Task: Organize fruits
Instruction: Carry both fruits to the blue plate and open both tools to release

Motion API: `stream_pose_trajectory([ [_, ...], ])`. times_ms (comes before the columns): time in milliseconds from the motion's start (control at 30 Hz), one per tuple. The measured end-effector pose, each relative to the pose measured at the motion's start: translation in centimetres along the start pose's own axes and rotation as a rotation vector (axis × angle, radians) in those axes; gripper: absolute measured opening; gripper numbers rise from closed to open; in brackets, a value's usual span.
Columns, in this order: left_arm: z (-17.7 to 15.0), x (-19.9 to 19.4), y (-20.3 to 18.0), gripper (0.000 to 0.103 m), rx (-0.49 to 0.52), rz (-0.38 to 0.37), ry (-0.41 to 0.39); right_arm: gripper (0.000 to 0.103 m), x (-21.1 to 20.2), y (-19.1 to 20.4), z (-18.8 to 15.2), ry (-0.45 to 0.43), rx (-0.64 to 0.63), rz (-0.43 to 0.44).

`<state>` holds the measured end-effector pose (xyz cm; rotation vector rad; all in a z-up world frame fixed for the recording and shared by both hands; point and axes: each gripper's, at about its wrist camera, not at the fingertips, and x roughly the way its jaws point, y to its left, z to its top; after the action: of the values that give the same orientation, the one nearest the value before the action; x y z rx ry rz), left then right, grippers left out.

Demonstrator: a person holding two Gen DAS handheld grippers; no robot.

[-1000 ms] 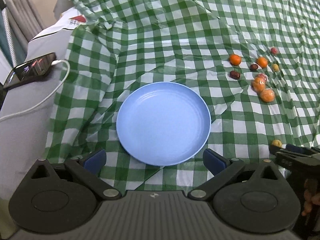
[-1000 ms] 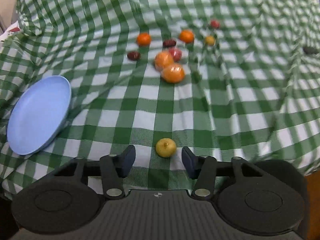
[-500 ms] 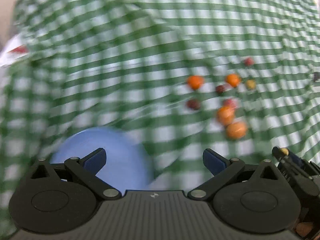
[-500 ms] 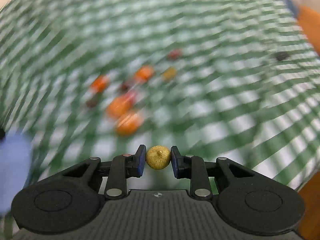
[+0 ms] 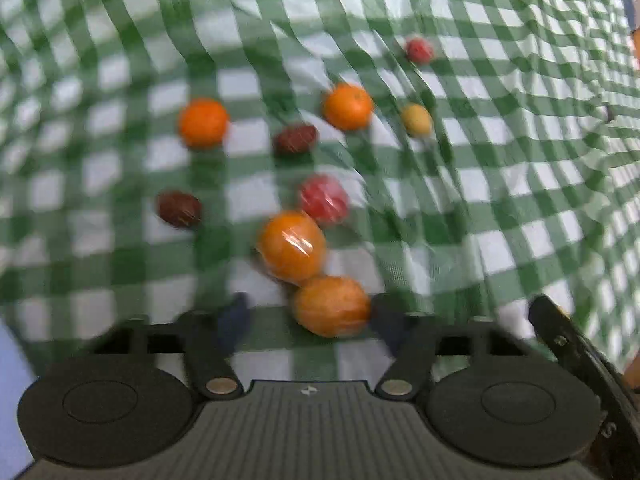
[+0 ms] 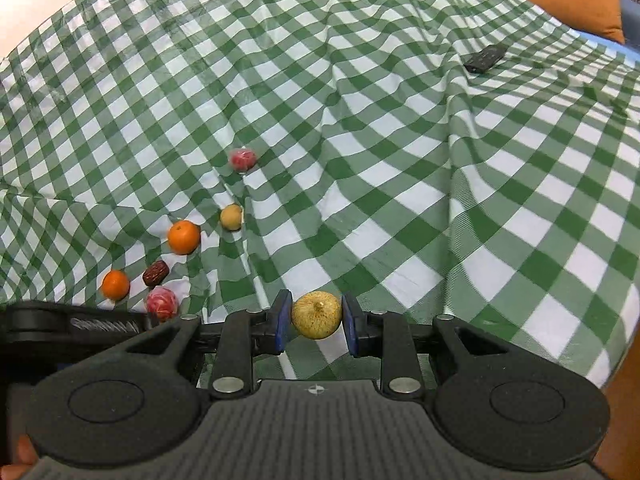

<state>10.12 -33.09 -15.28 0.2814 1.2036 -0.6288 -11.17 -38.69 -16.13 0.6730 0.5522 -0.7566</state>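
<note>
On a rumpled green-and-white checked tablecloth [image 6: 400,168], a person working two hand-held grippers sorts a scatter of small fruit. Largest of the lot, two orange fruits sit touching each other nearest the left gripper [image 5: 308,316]: a glossy one [image 5: 291,245], apparently film-wrapped and likely slippery, and a duller oval one [image 5: 331,306] lying between the jaws, which are closing around it with a gap showing on the left side. Both look firm and light, best taken across the widest part of the body. Beyond them lie two small round mandarins [image 5: 203,122] [image 5: 347,106], two wrapped red fruits [image 5: 323,199] [image 5: 419,50] whose shiny film could slide under a pad, two wrinkled dark dates [image 5: 179,209] [image 5: 295,139] that probably give a little, and a small yellow fruit [image 5: 417,120]. The right gripper [image 6: 316,318] is clamped on a rough-skinned yellow fruit [image 6: 317,314], held at its middle above the cloth, stem end up; it looks light and stiff enough for that narrow grip. A sliver of blue plate [image 5: 10,360] shows at the left view's lower edge. A dark flat device [image 6: 484,58] rests far off. No brand, label or writing is readable anywhere.
</note>
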Motion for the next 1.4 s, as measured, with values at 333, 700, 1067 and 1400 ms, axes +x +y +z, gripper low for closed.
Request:
stream_pose_trajectory([
  [333,-1.9,-6.9,1.6,0.043,0.022,-0.019,-0.127,0.028,-1.0,0.7,0.1,-0.055,-0.024,0.009],
  [700,-11.5,-22.3,11.6,0.043,-0.091,0.176,-0.236,0.028,-12.2,6.1,-0.5,-0.011,-0.238,0.259],
  [1067,-22.7,-29.6,18.2,0.043,-0.290,0.200,-0.288,0.028,-22.1,14.9,-9.7,0.145,-0.551,0.543],
  [1400,-25.1,-32.0,20.4,0.043,-0.330,0.192,-0.373,0.028,-24.5,17.5,-10.7,0.132,-0.648,0.519],
])
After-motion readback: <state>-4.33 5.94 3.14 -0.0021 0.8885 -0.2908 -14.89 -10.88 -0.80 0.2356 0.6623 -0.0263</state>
